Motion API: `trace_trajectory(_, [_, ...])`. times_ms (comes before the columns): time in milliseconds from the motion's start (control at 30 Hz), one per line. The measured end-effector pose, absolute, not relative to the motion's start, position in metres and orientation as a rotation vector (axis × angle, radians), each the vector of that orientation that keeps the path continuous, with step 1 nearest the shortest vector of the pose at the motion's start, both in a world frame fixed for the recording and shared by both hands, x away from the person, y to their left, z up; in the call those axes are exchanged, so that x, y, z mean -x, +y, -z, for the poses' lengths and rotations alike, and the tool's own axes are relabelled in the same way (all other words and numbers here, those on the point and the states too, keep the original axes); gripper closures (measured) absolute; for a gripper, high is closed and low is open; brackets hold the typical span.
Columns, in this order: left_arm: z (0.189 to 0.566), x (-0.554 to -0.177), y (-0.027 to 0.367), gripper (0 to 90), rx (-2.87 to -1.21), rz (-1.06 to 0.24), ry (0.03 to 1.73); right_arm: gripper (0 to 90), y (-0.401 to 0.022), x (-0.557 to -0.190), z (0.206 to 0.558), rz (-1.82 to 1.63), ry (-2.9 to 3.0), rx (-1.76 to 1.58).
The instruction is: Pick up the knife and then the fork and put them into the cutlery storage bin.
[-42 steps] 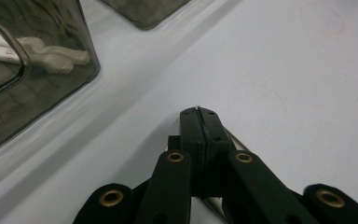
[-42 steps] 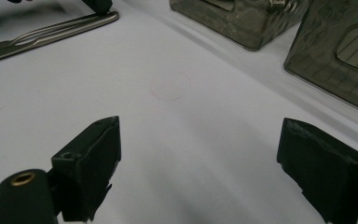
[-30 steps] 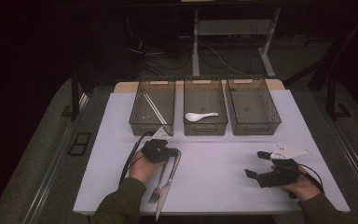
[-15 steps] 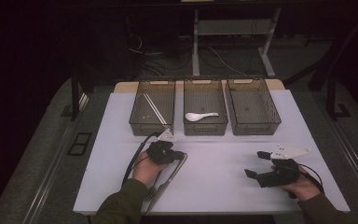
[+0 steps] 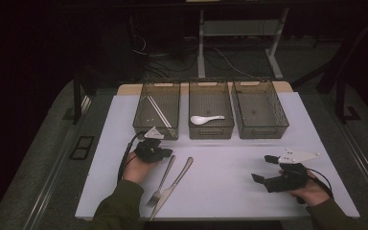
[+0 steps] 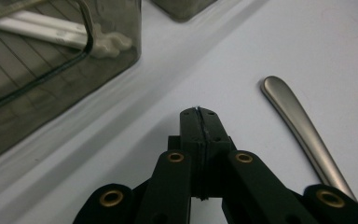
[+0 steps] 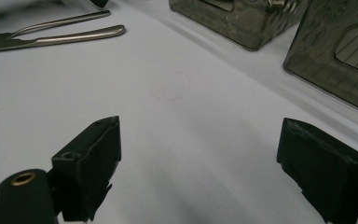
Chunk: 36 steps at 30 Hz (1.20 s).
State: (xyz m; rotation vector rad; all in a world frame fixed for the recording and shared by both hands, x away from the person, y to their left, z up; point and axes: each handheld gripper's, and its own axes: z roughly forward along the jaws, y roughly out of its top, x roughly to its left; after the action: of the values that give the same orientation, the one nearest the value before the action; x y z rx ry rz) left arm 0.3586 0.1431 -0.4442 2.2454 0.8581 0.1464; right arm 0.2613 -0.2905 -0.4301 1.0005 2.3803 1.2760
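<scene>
My left gripper [image 5: 162, 153] is shut with nothing in it, low over the white table just in front of the left bin [image 5: 155, 125]. In the left gripper view the closed tips [image 6: 199, 115] point at bare table, with a metal handle [image 6: 303, 133] to their right. A fork [image 5: 161, 181] and a knife [image 5: 173, 186] lie side by side right of that hand. My right gripper [image 5: 263, 168] rests at the front right, jaws wide apart and empty [image 7: 200, 154]. The fork [image 7: 51, 22] and knife [image 7: 74, 36] lie far off at its upper left.
Three dark wire bins stand in a row at the back: the left holds white chopsticks [image 5: 159, 111], the middle [image 5: 211, 130] a white spoon [image 5: 206, 119], and the right [image 5: 261, 128] has nothing showing in it. Bare white table [image 5: 220, 167] lies between the hands.
My left hand swung right over the fork and knife, then drew back left toward the left bin, which uncovered their handles. The right hand stayed put.
</scene>
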Motion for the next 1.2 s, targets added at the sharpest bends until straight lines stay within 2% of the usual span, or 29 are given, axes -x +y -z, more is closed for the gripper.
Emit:
trace_trajectory(600, [0.445,-0.352,0.108,88.9,-2.288,-0.071,0.71,13.5,-0.291,-0.261,0.43,-1.272,2.381,-1.009])
trace_trajectory(767, [0.442,-0.351,0.112,88.8,-2.288,-0.095,0.713,13.5,-0.291,-0.261,0.43,-1.274,2.379,-1.003])
trace_trajectory(1033, [0.422,-0.323,0.144,73.0,-2.192,-0.165,0.817,13.5,-0.292,-0.262,0.43,-1.279,2.376,-1.009])
trace_trajectory(1200, [0.423,-0.298,0.154,71.3,-2.208,-0.155,0.841,13.5,-0.291,-0.261,0.43,-1.28,2.375,-1.005])
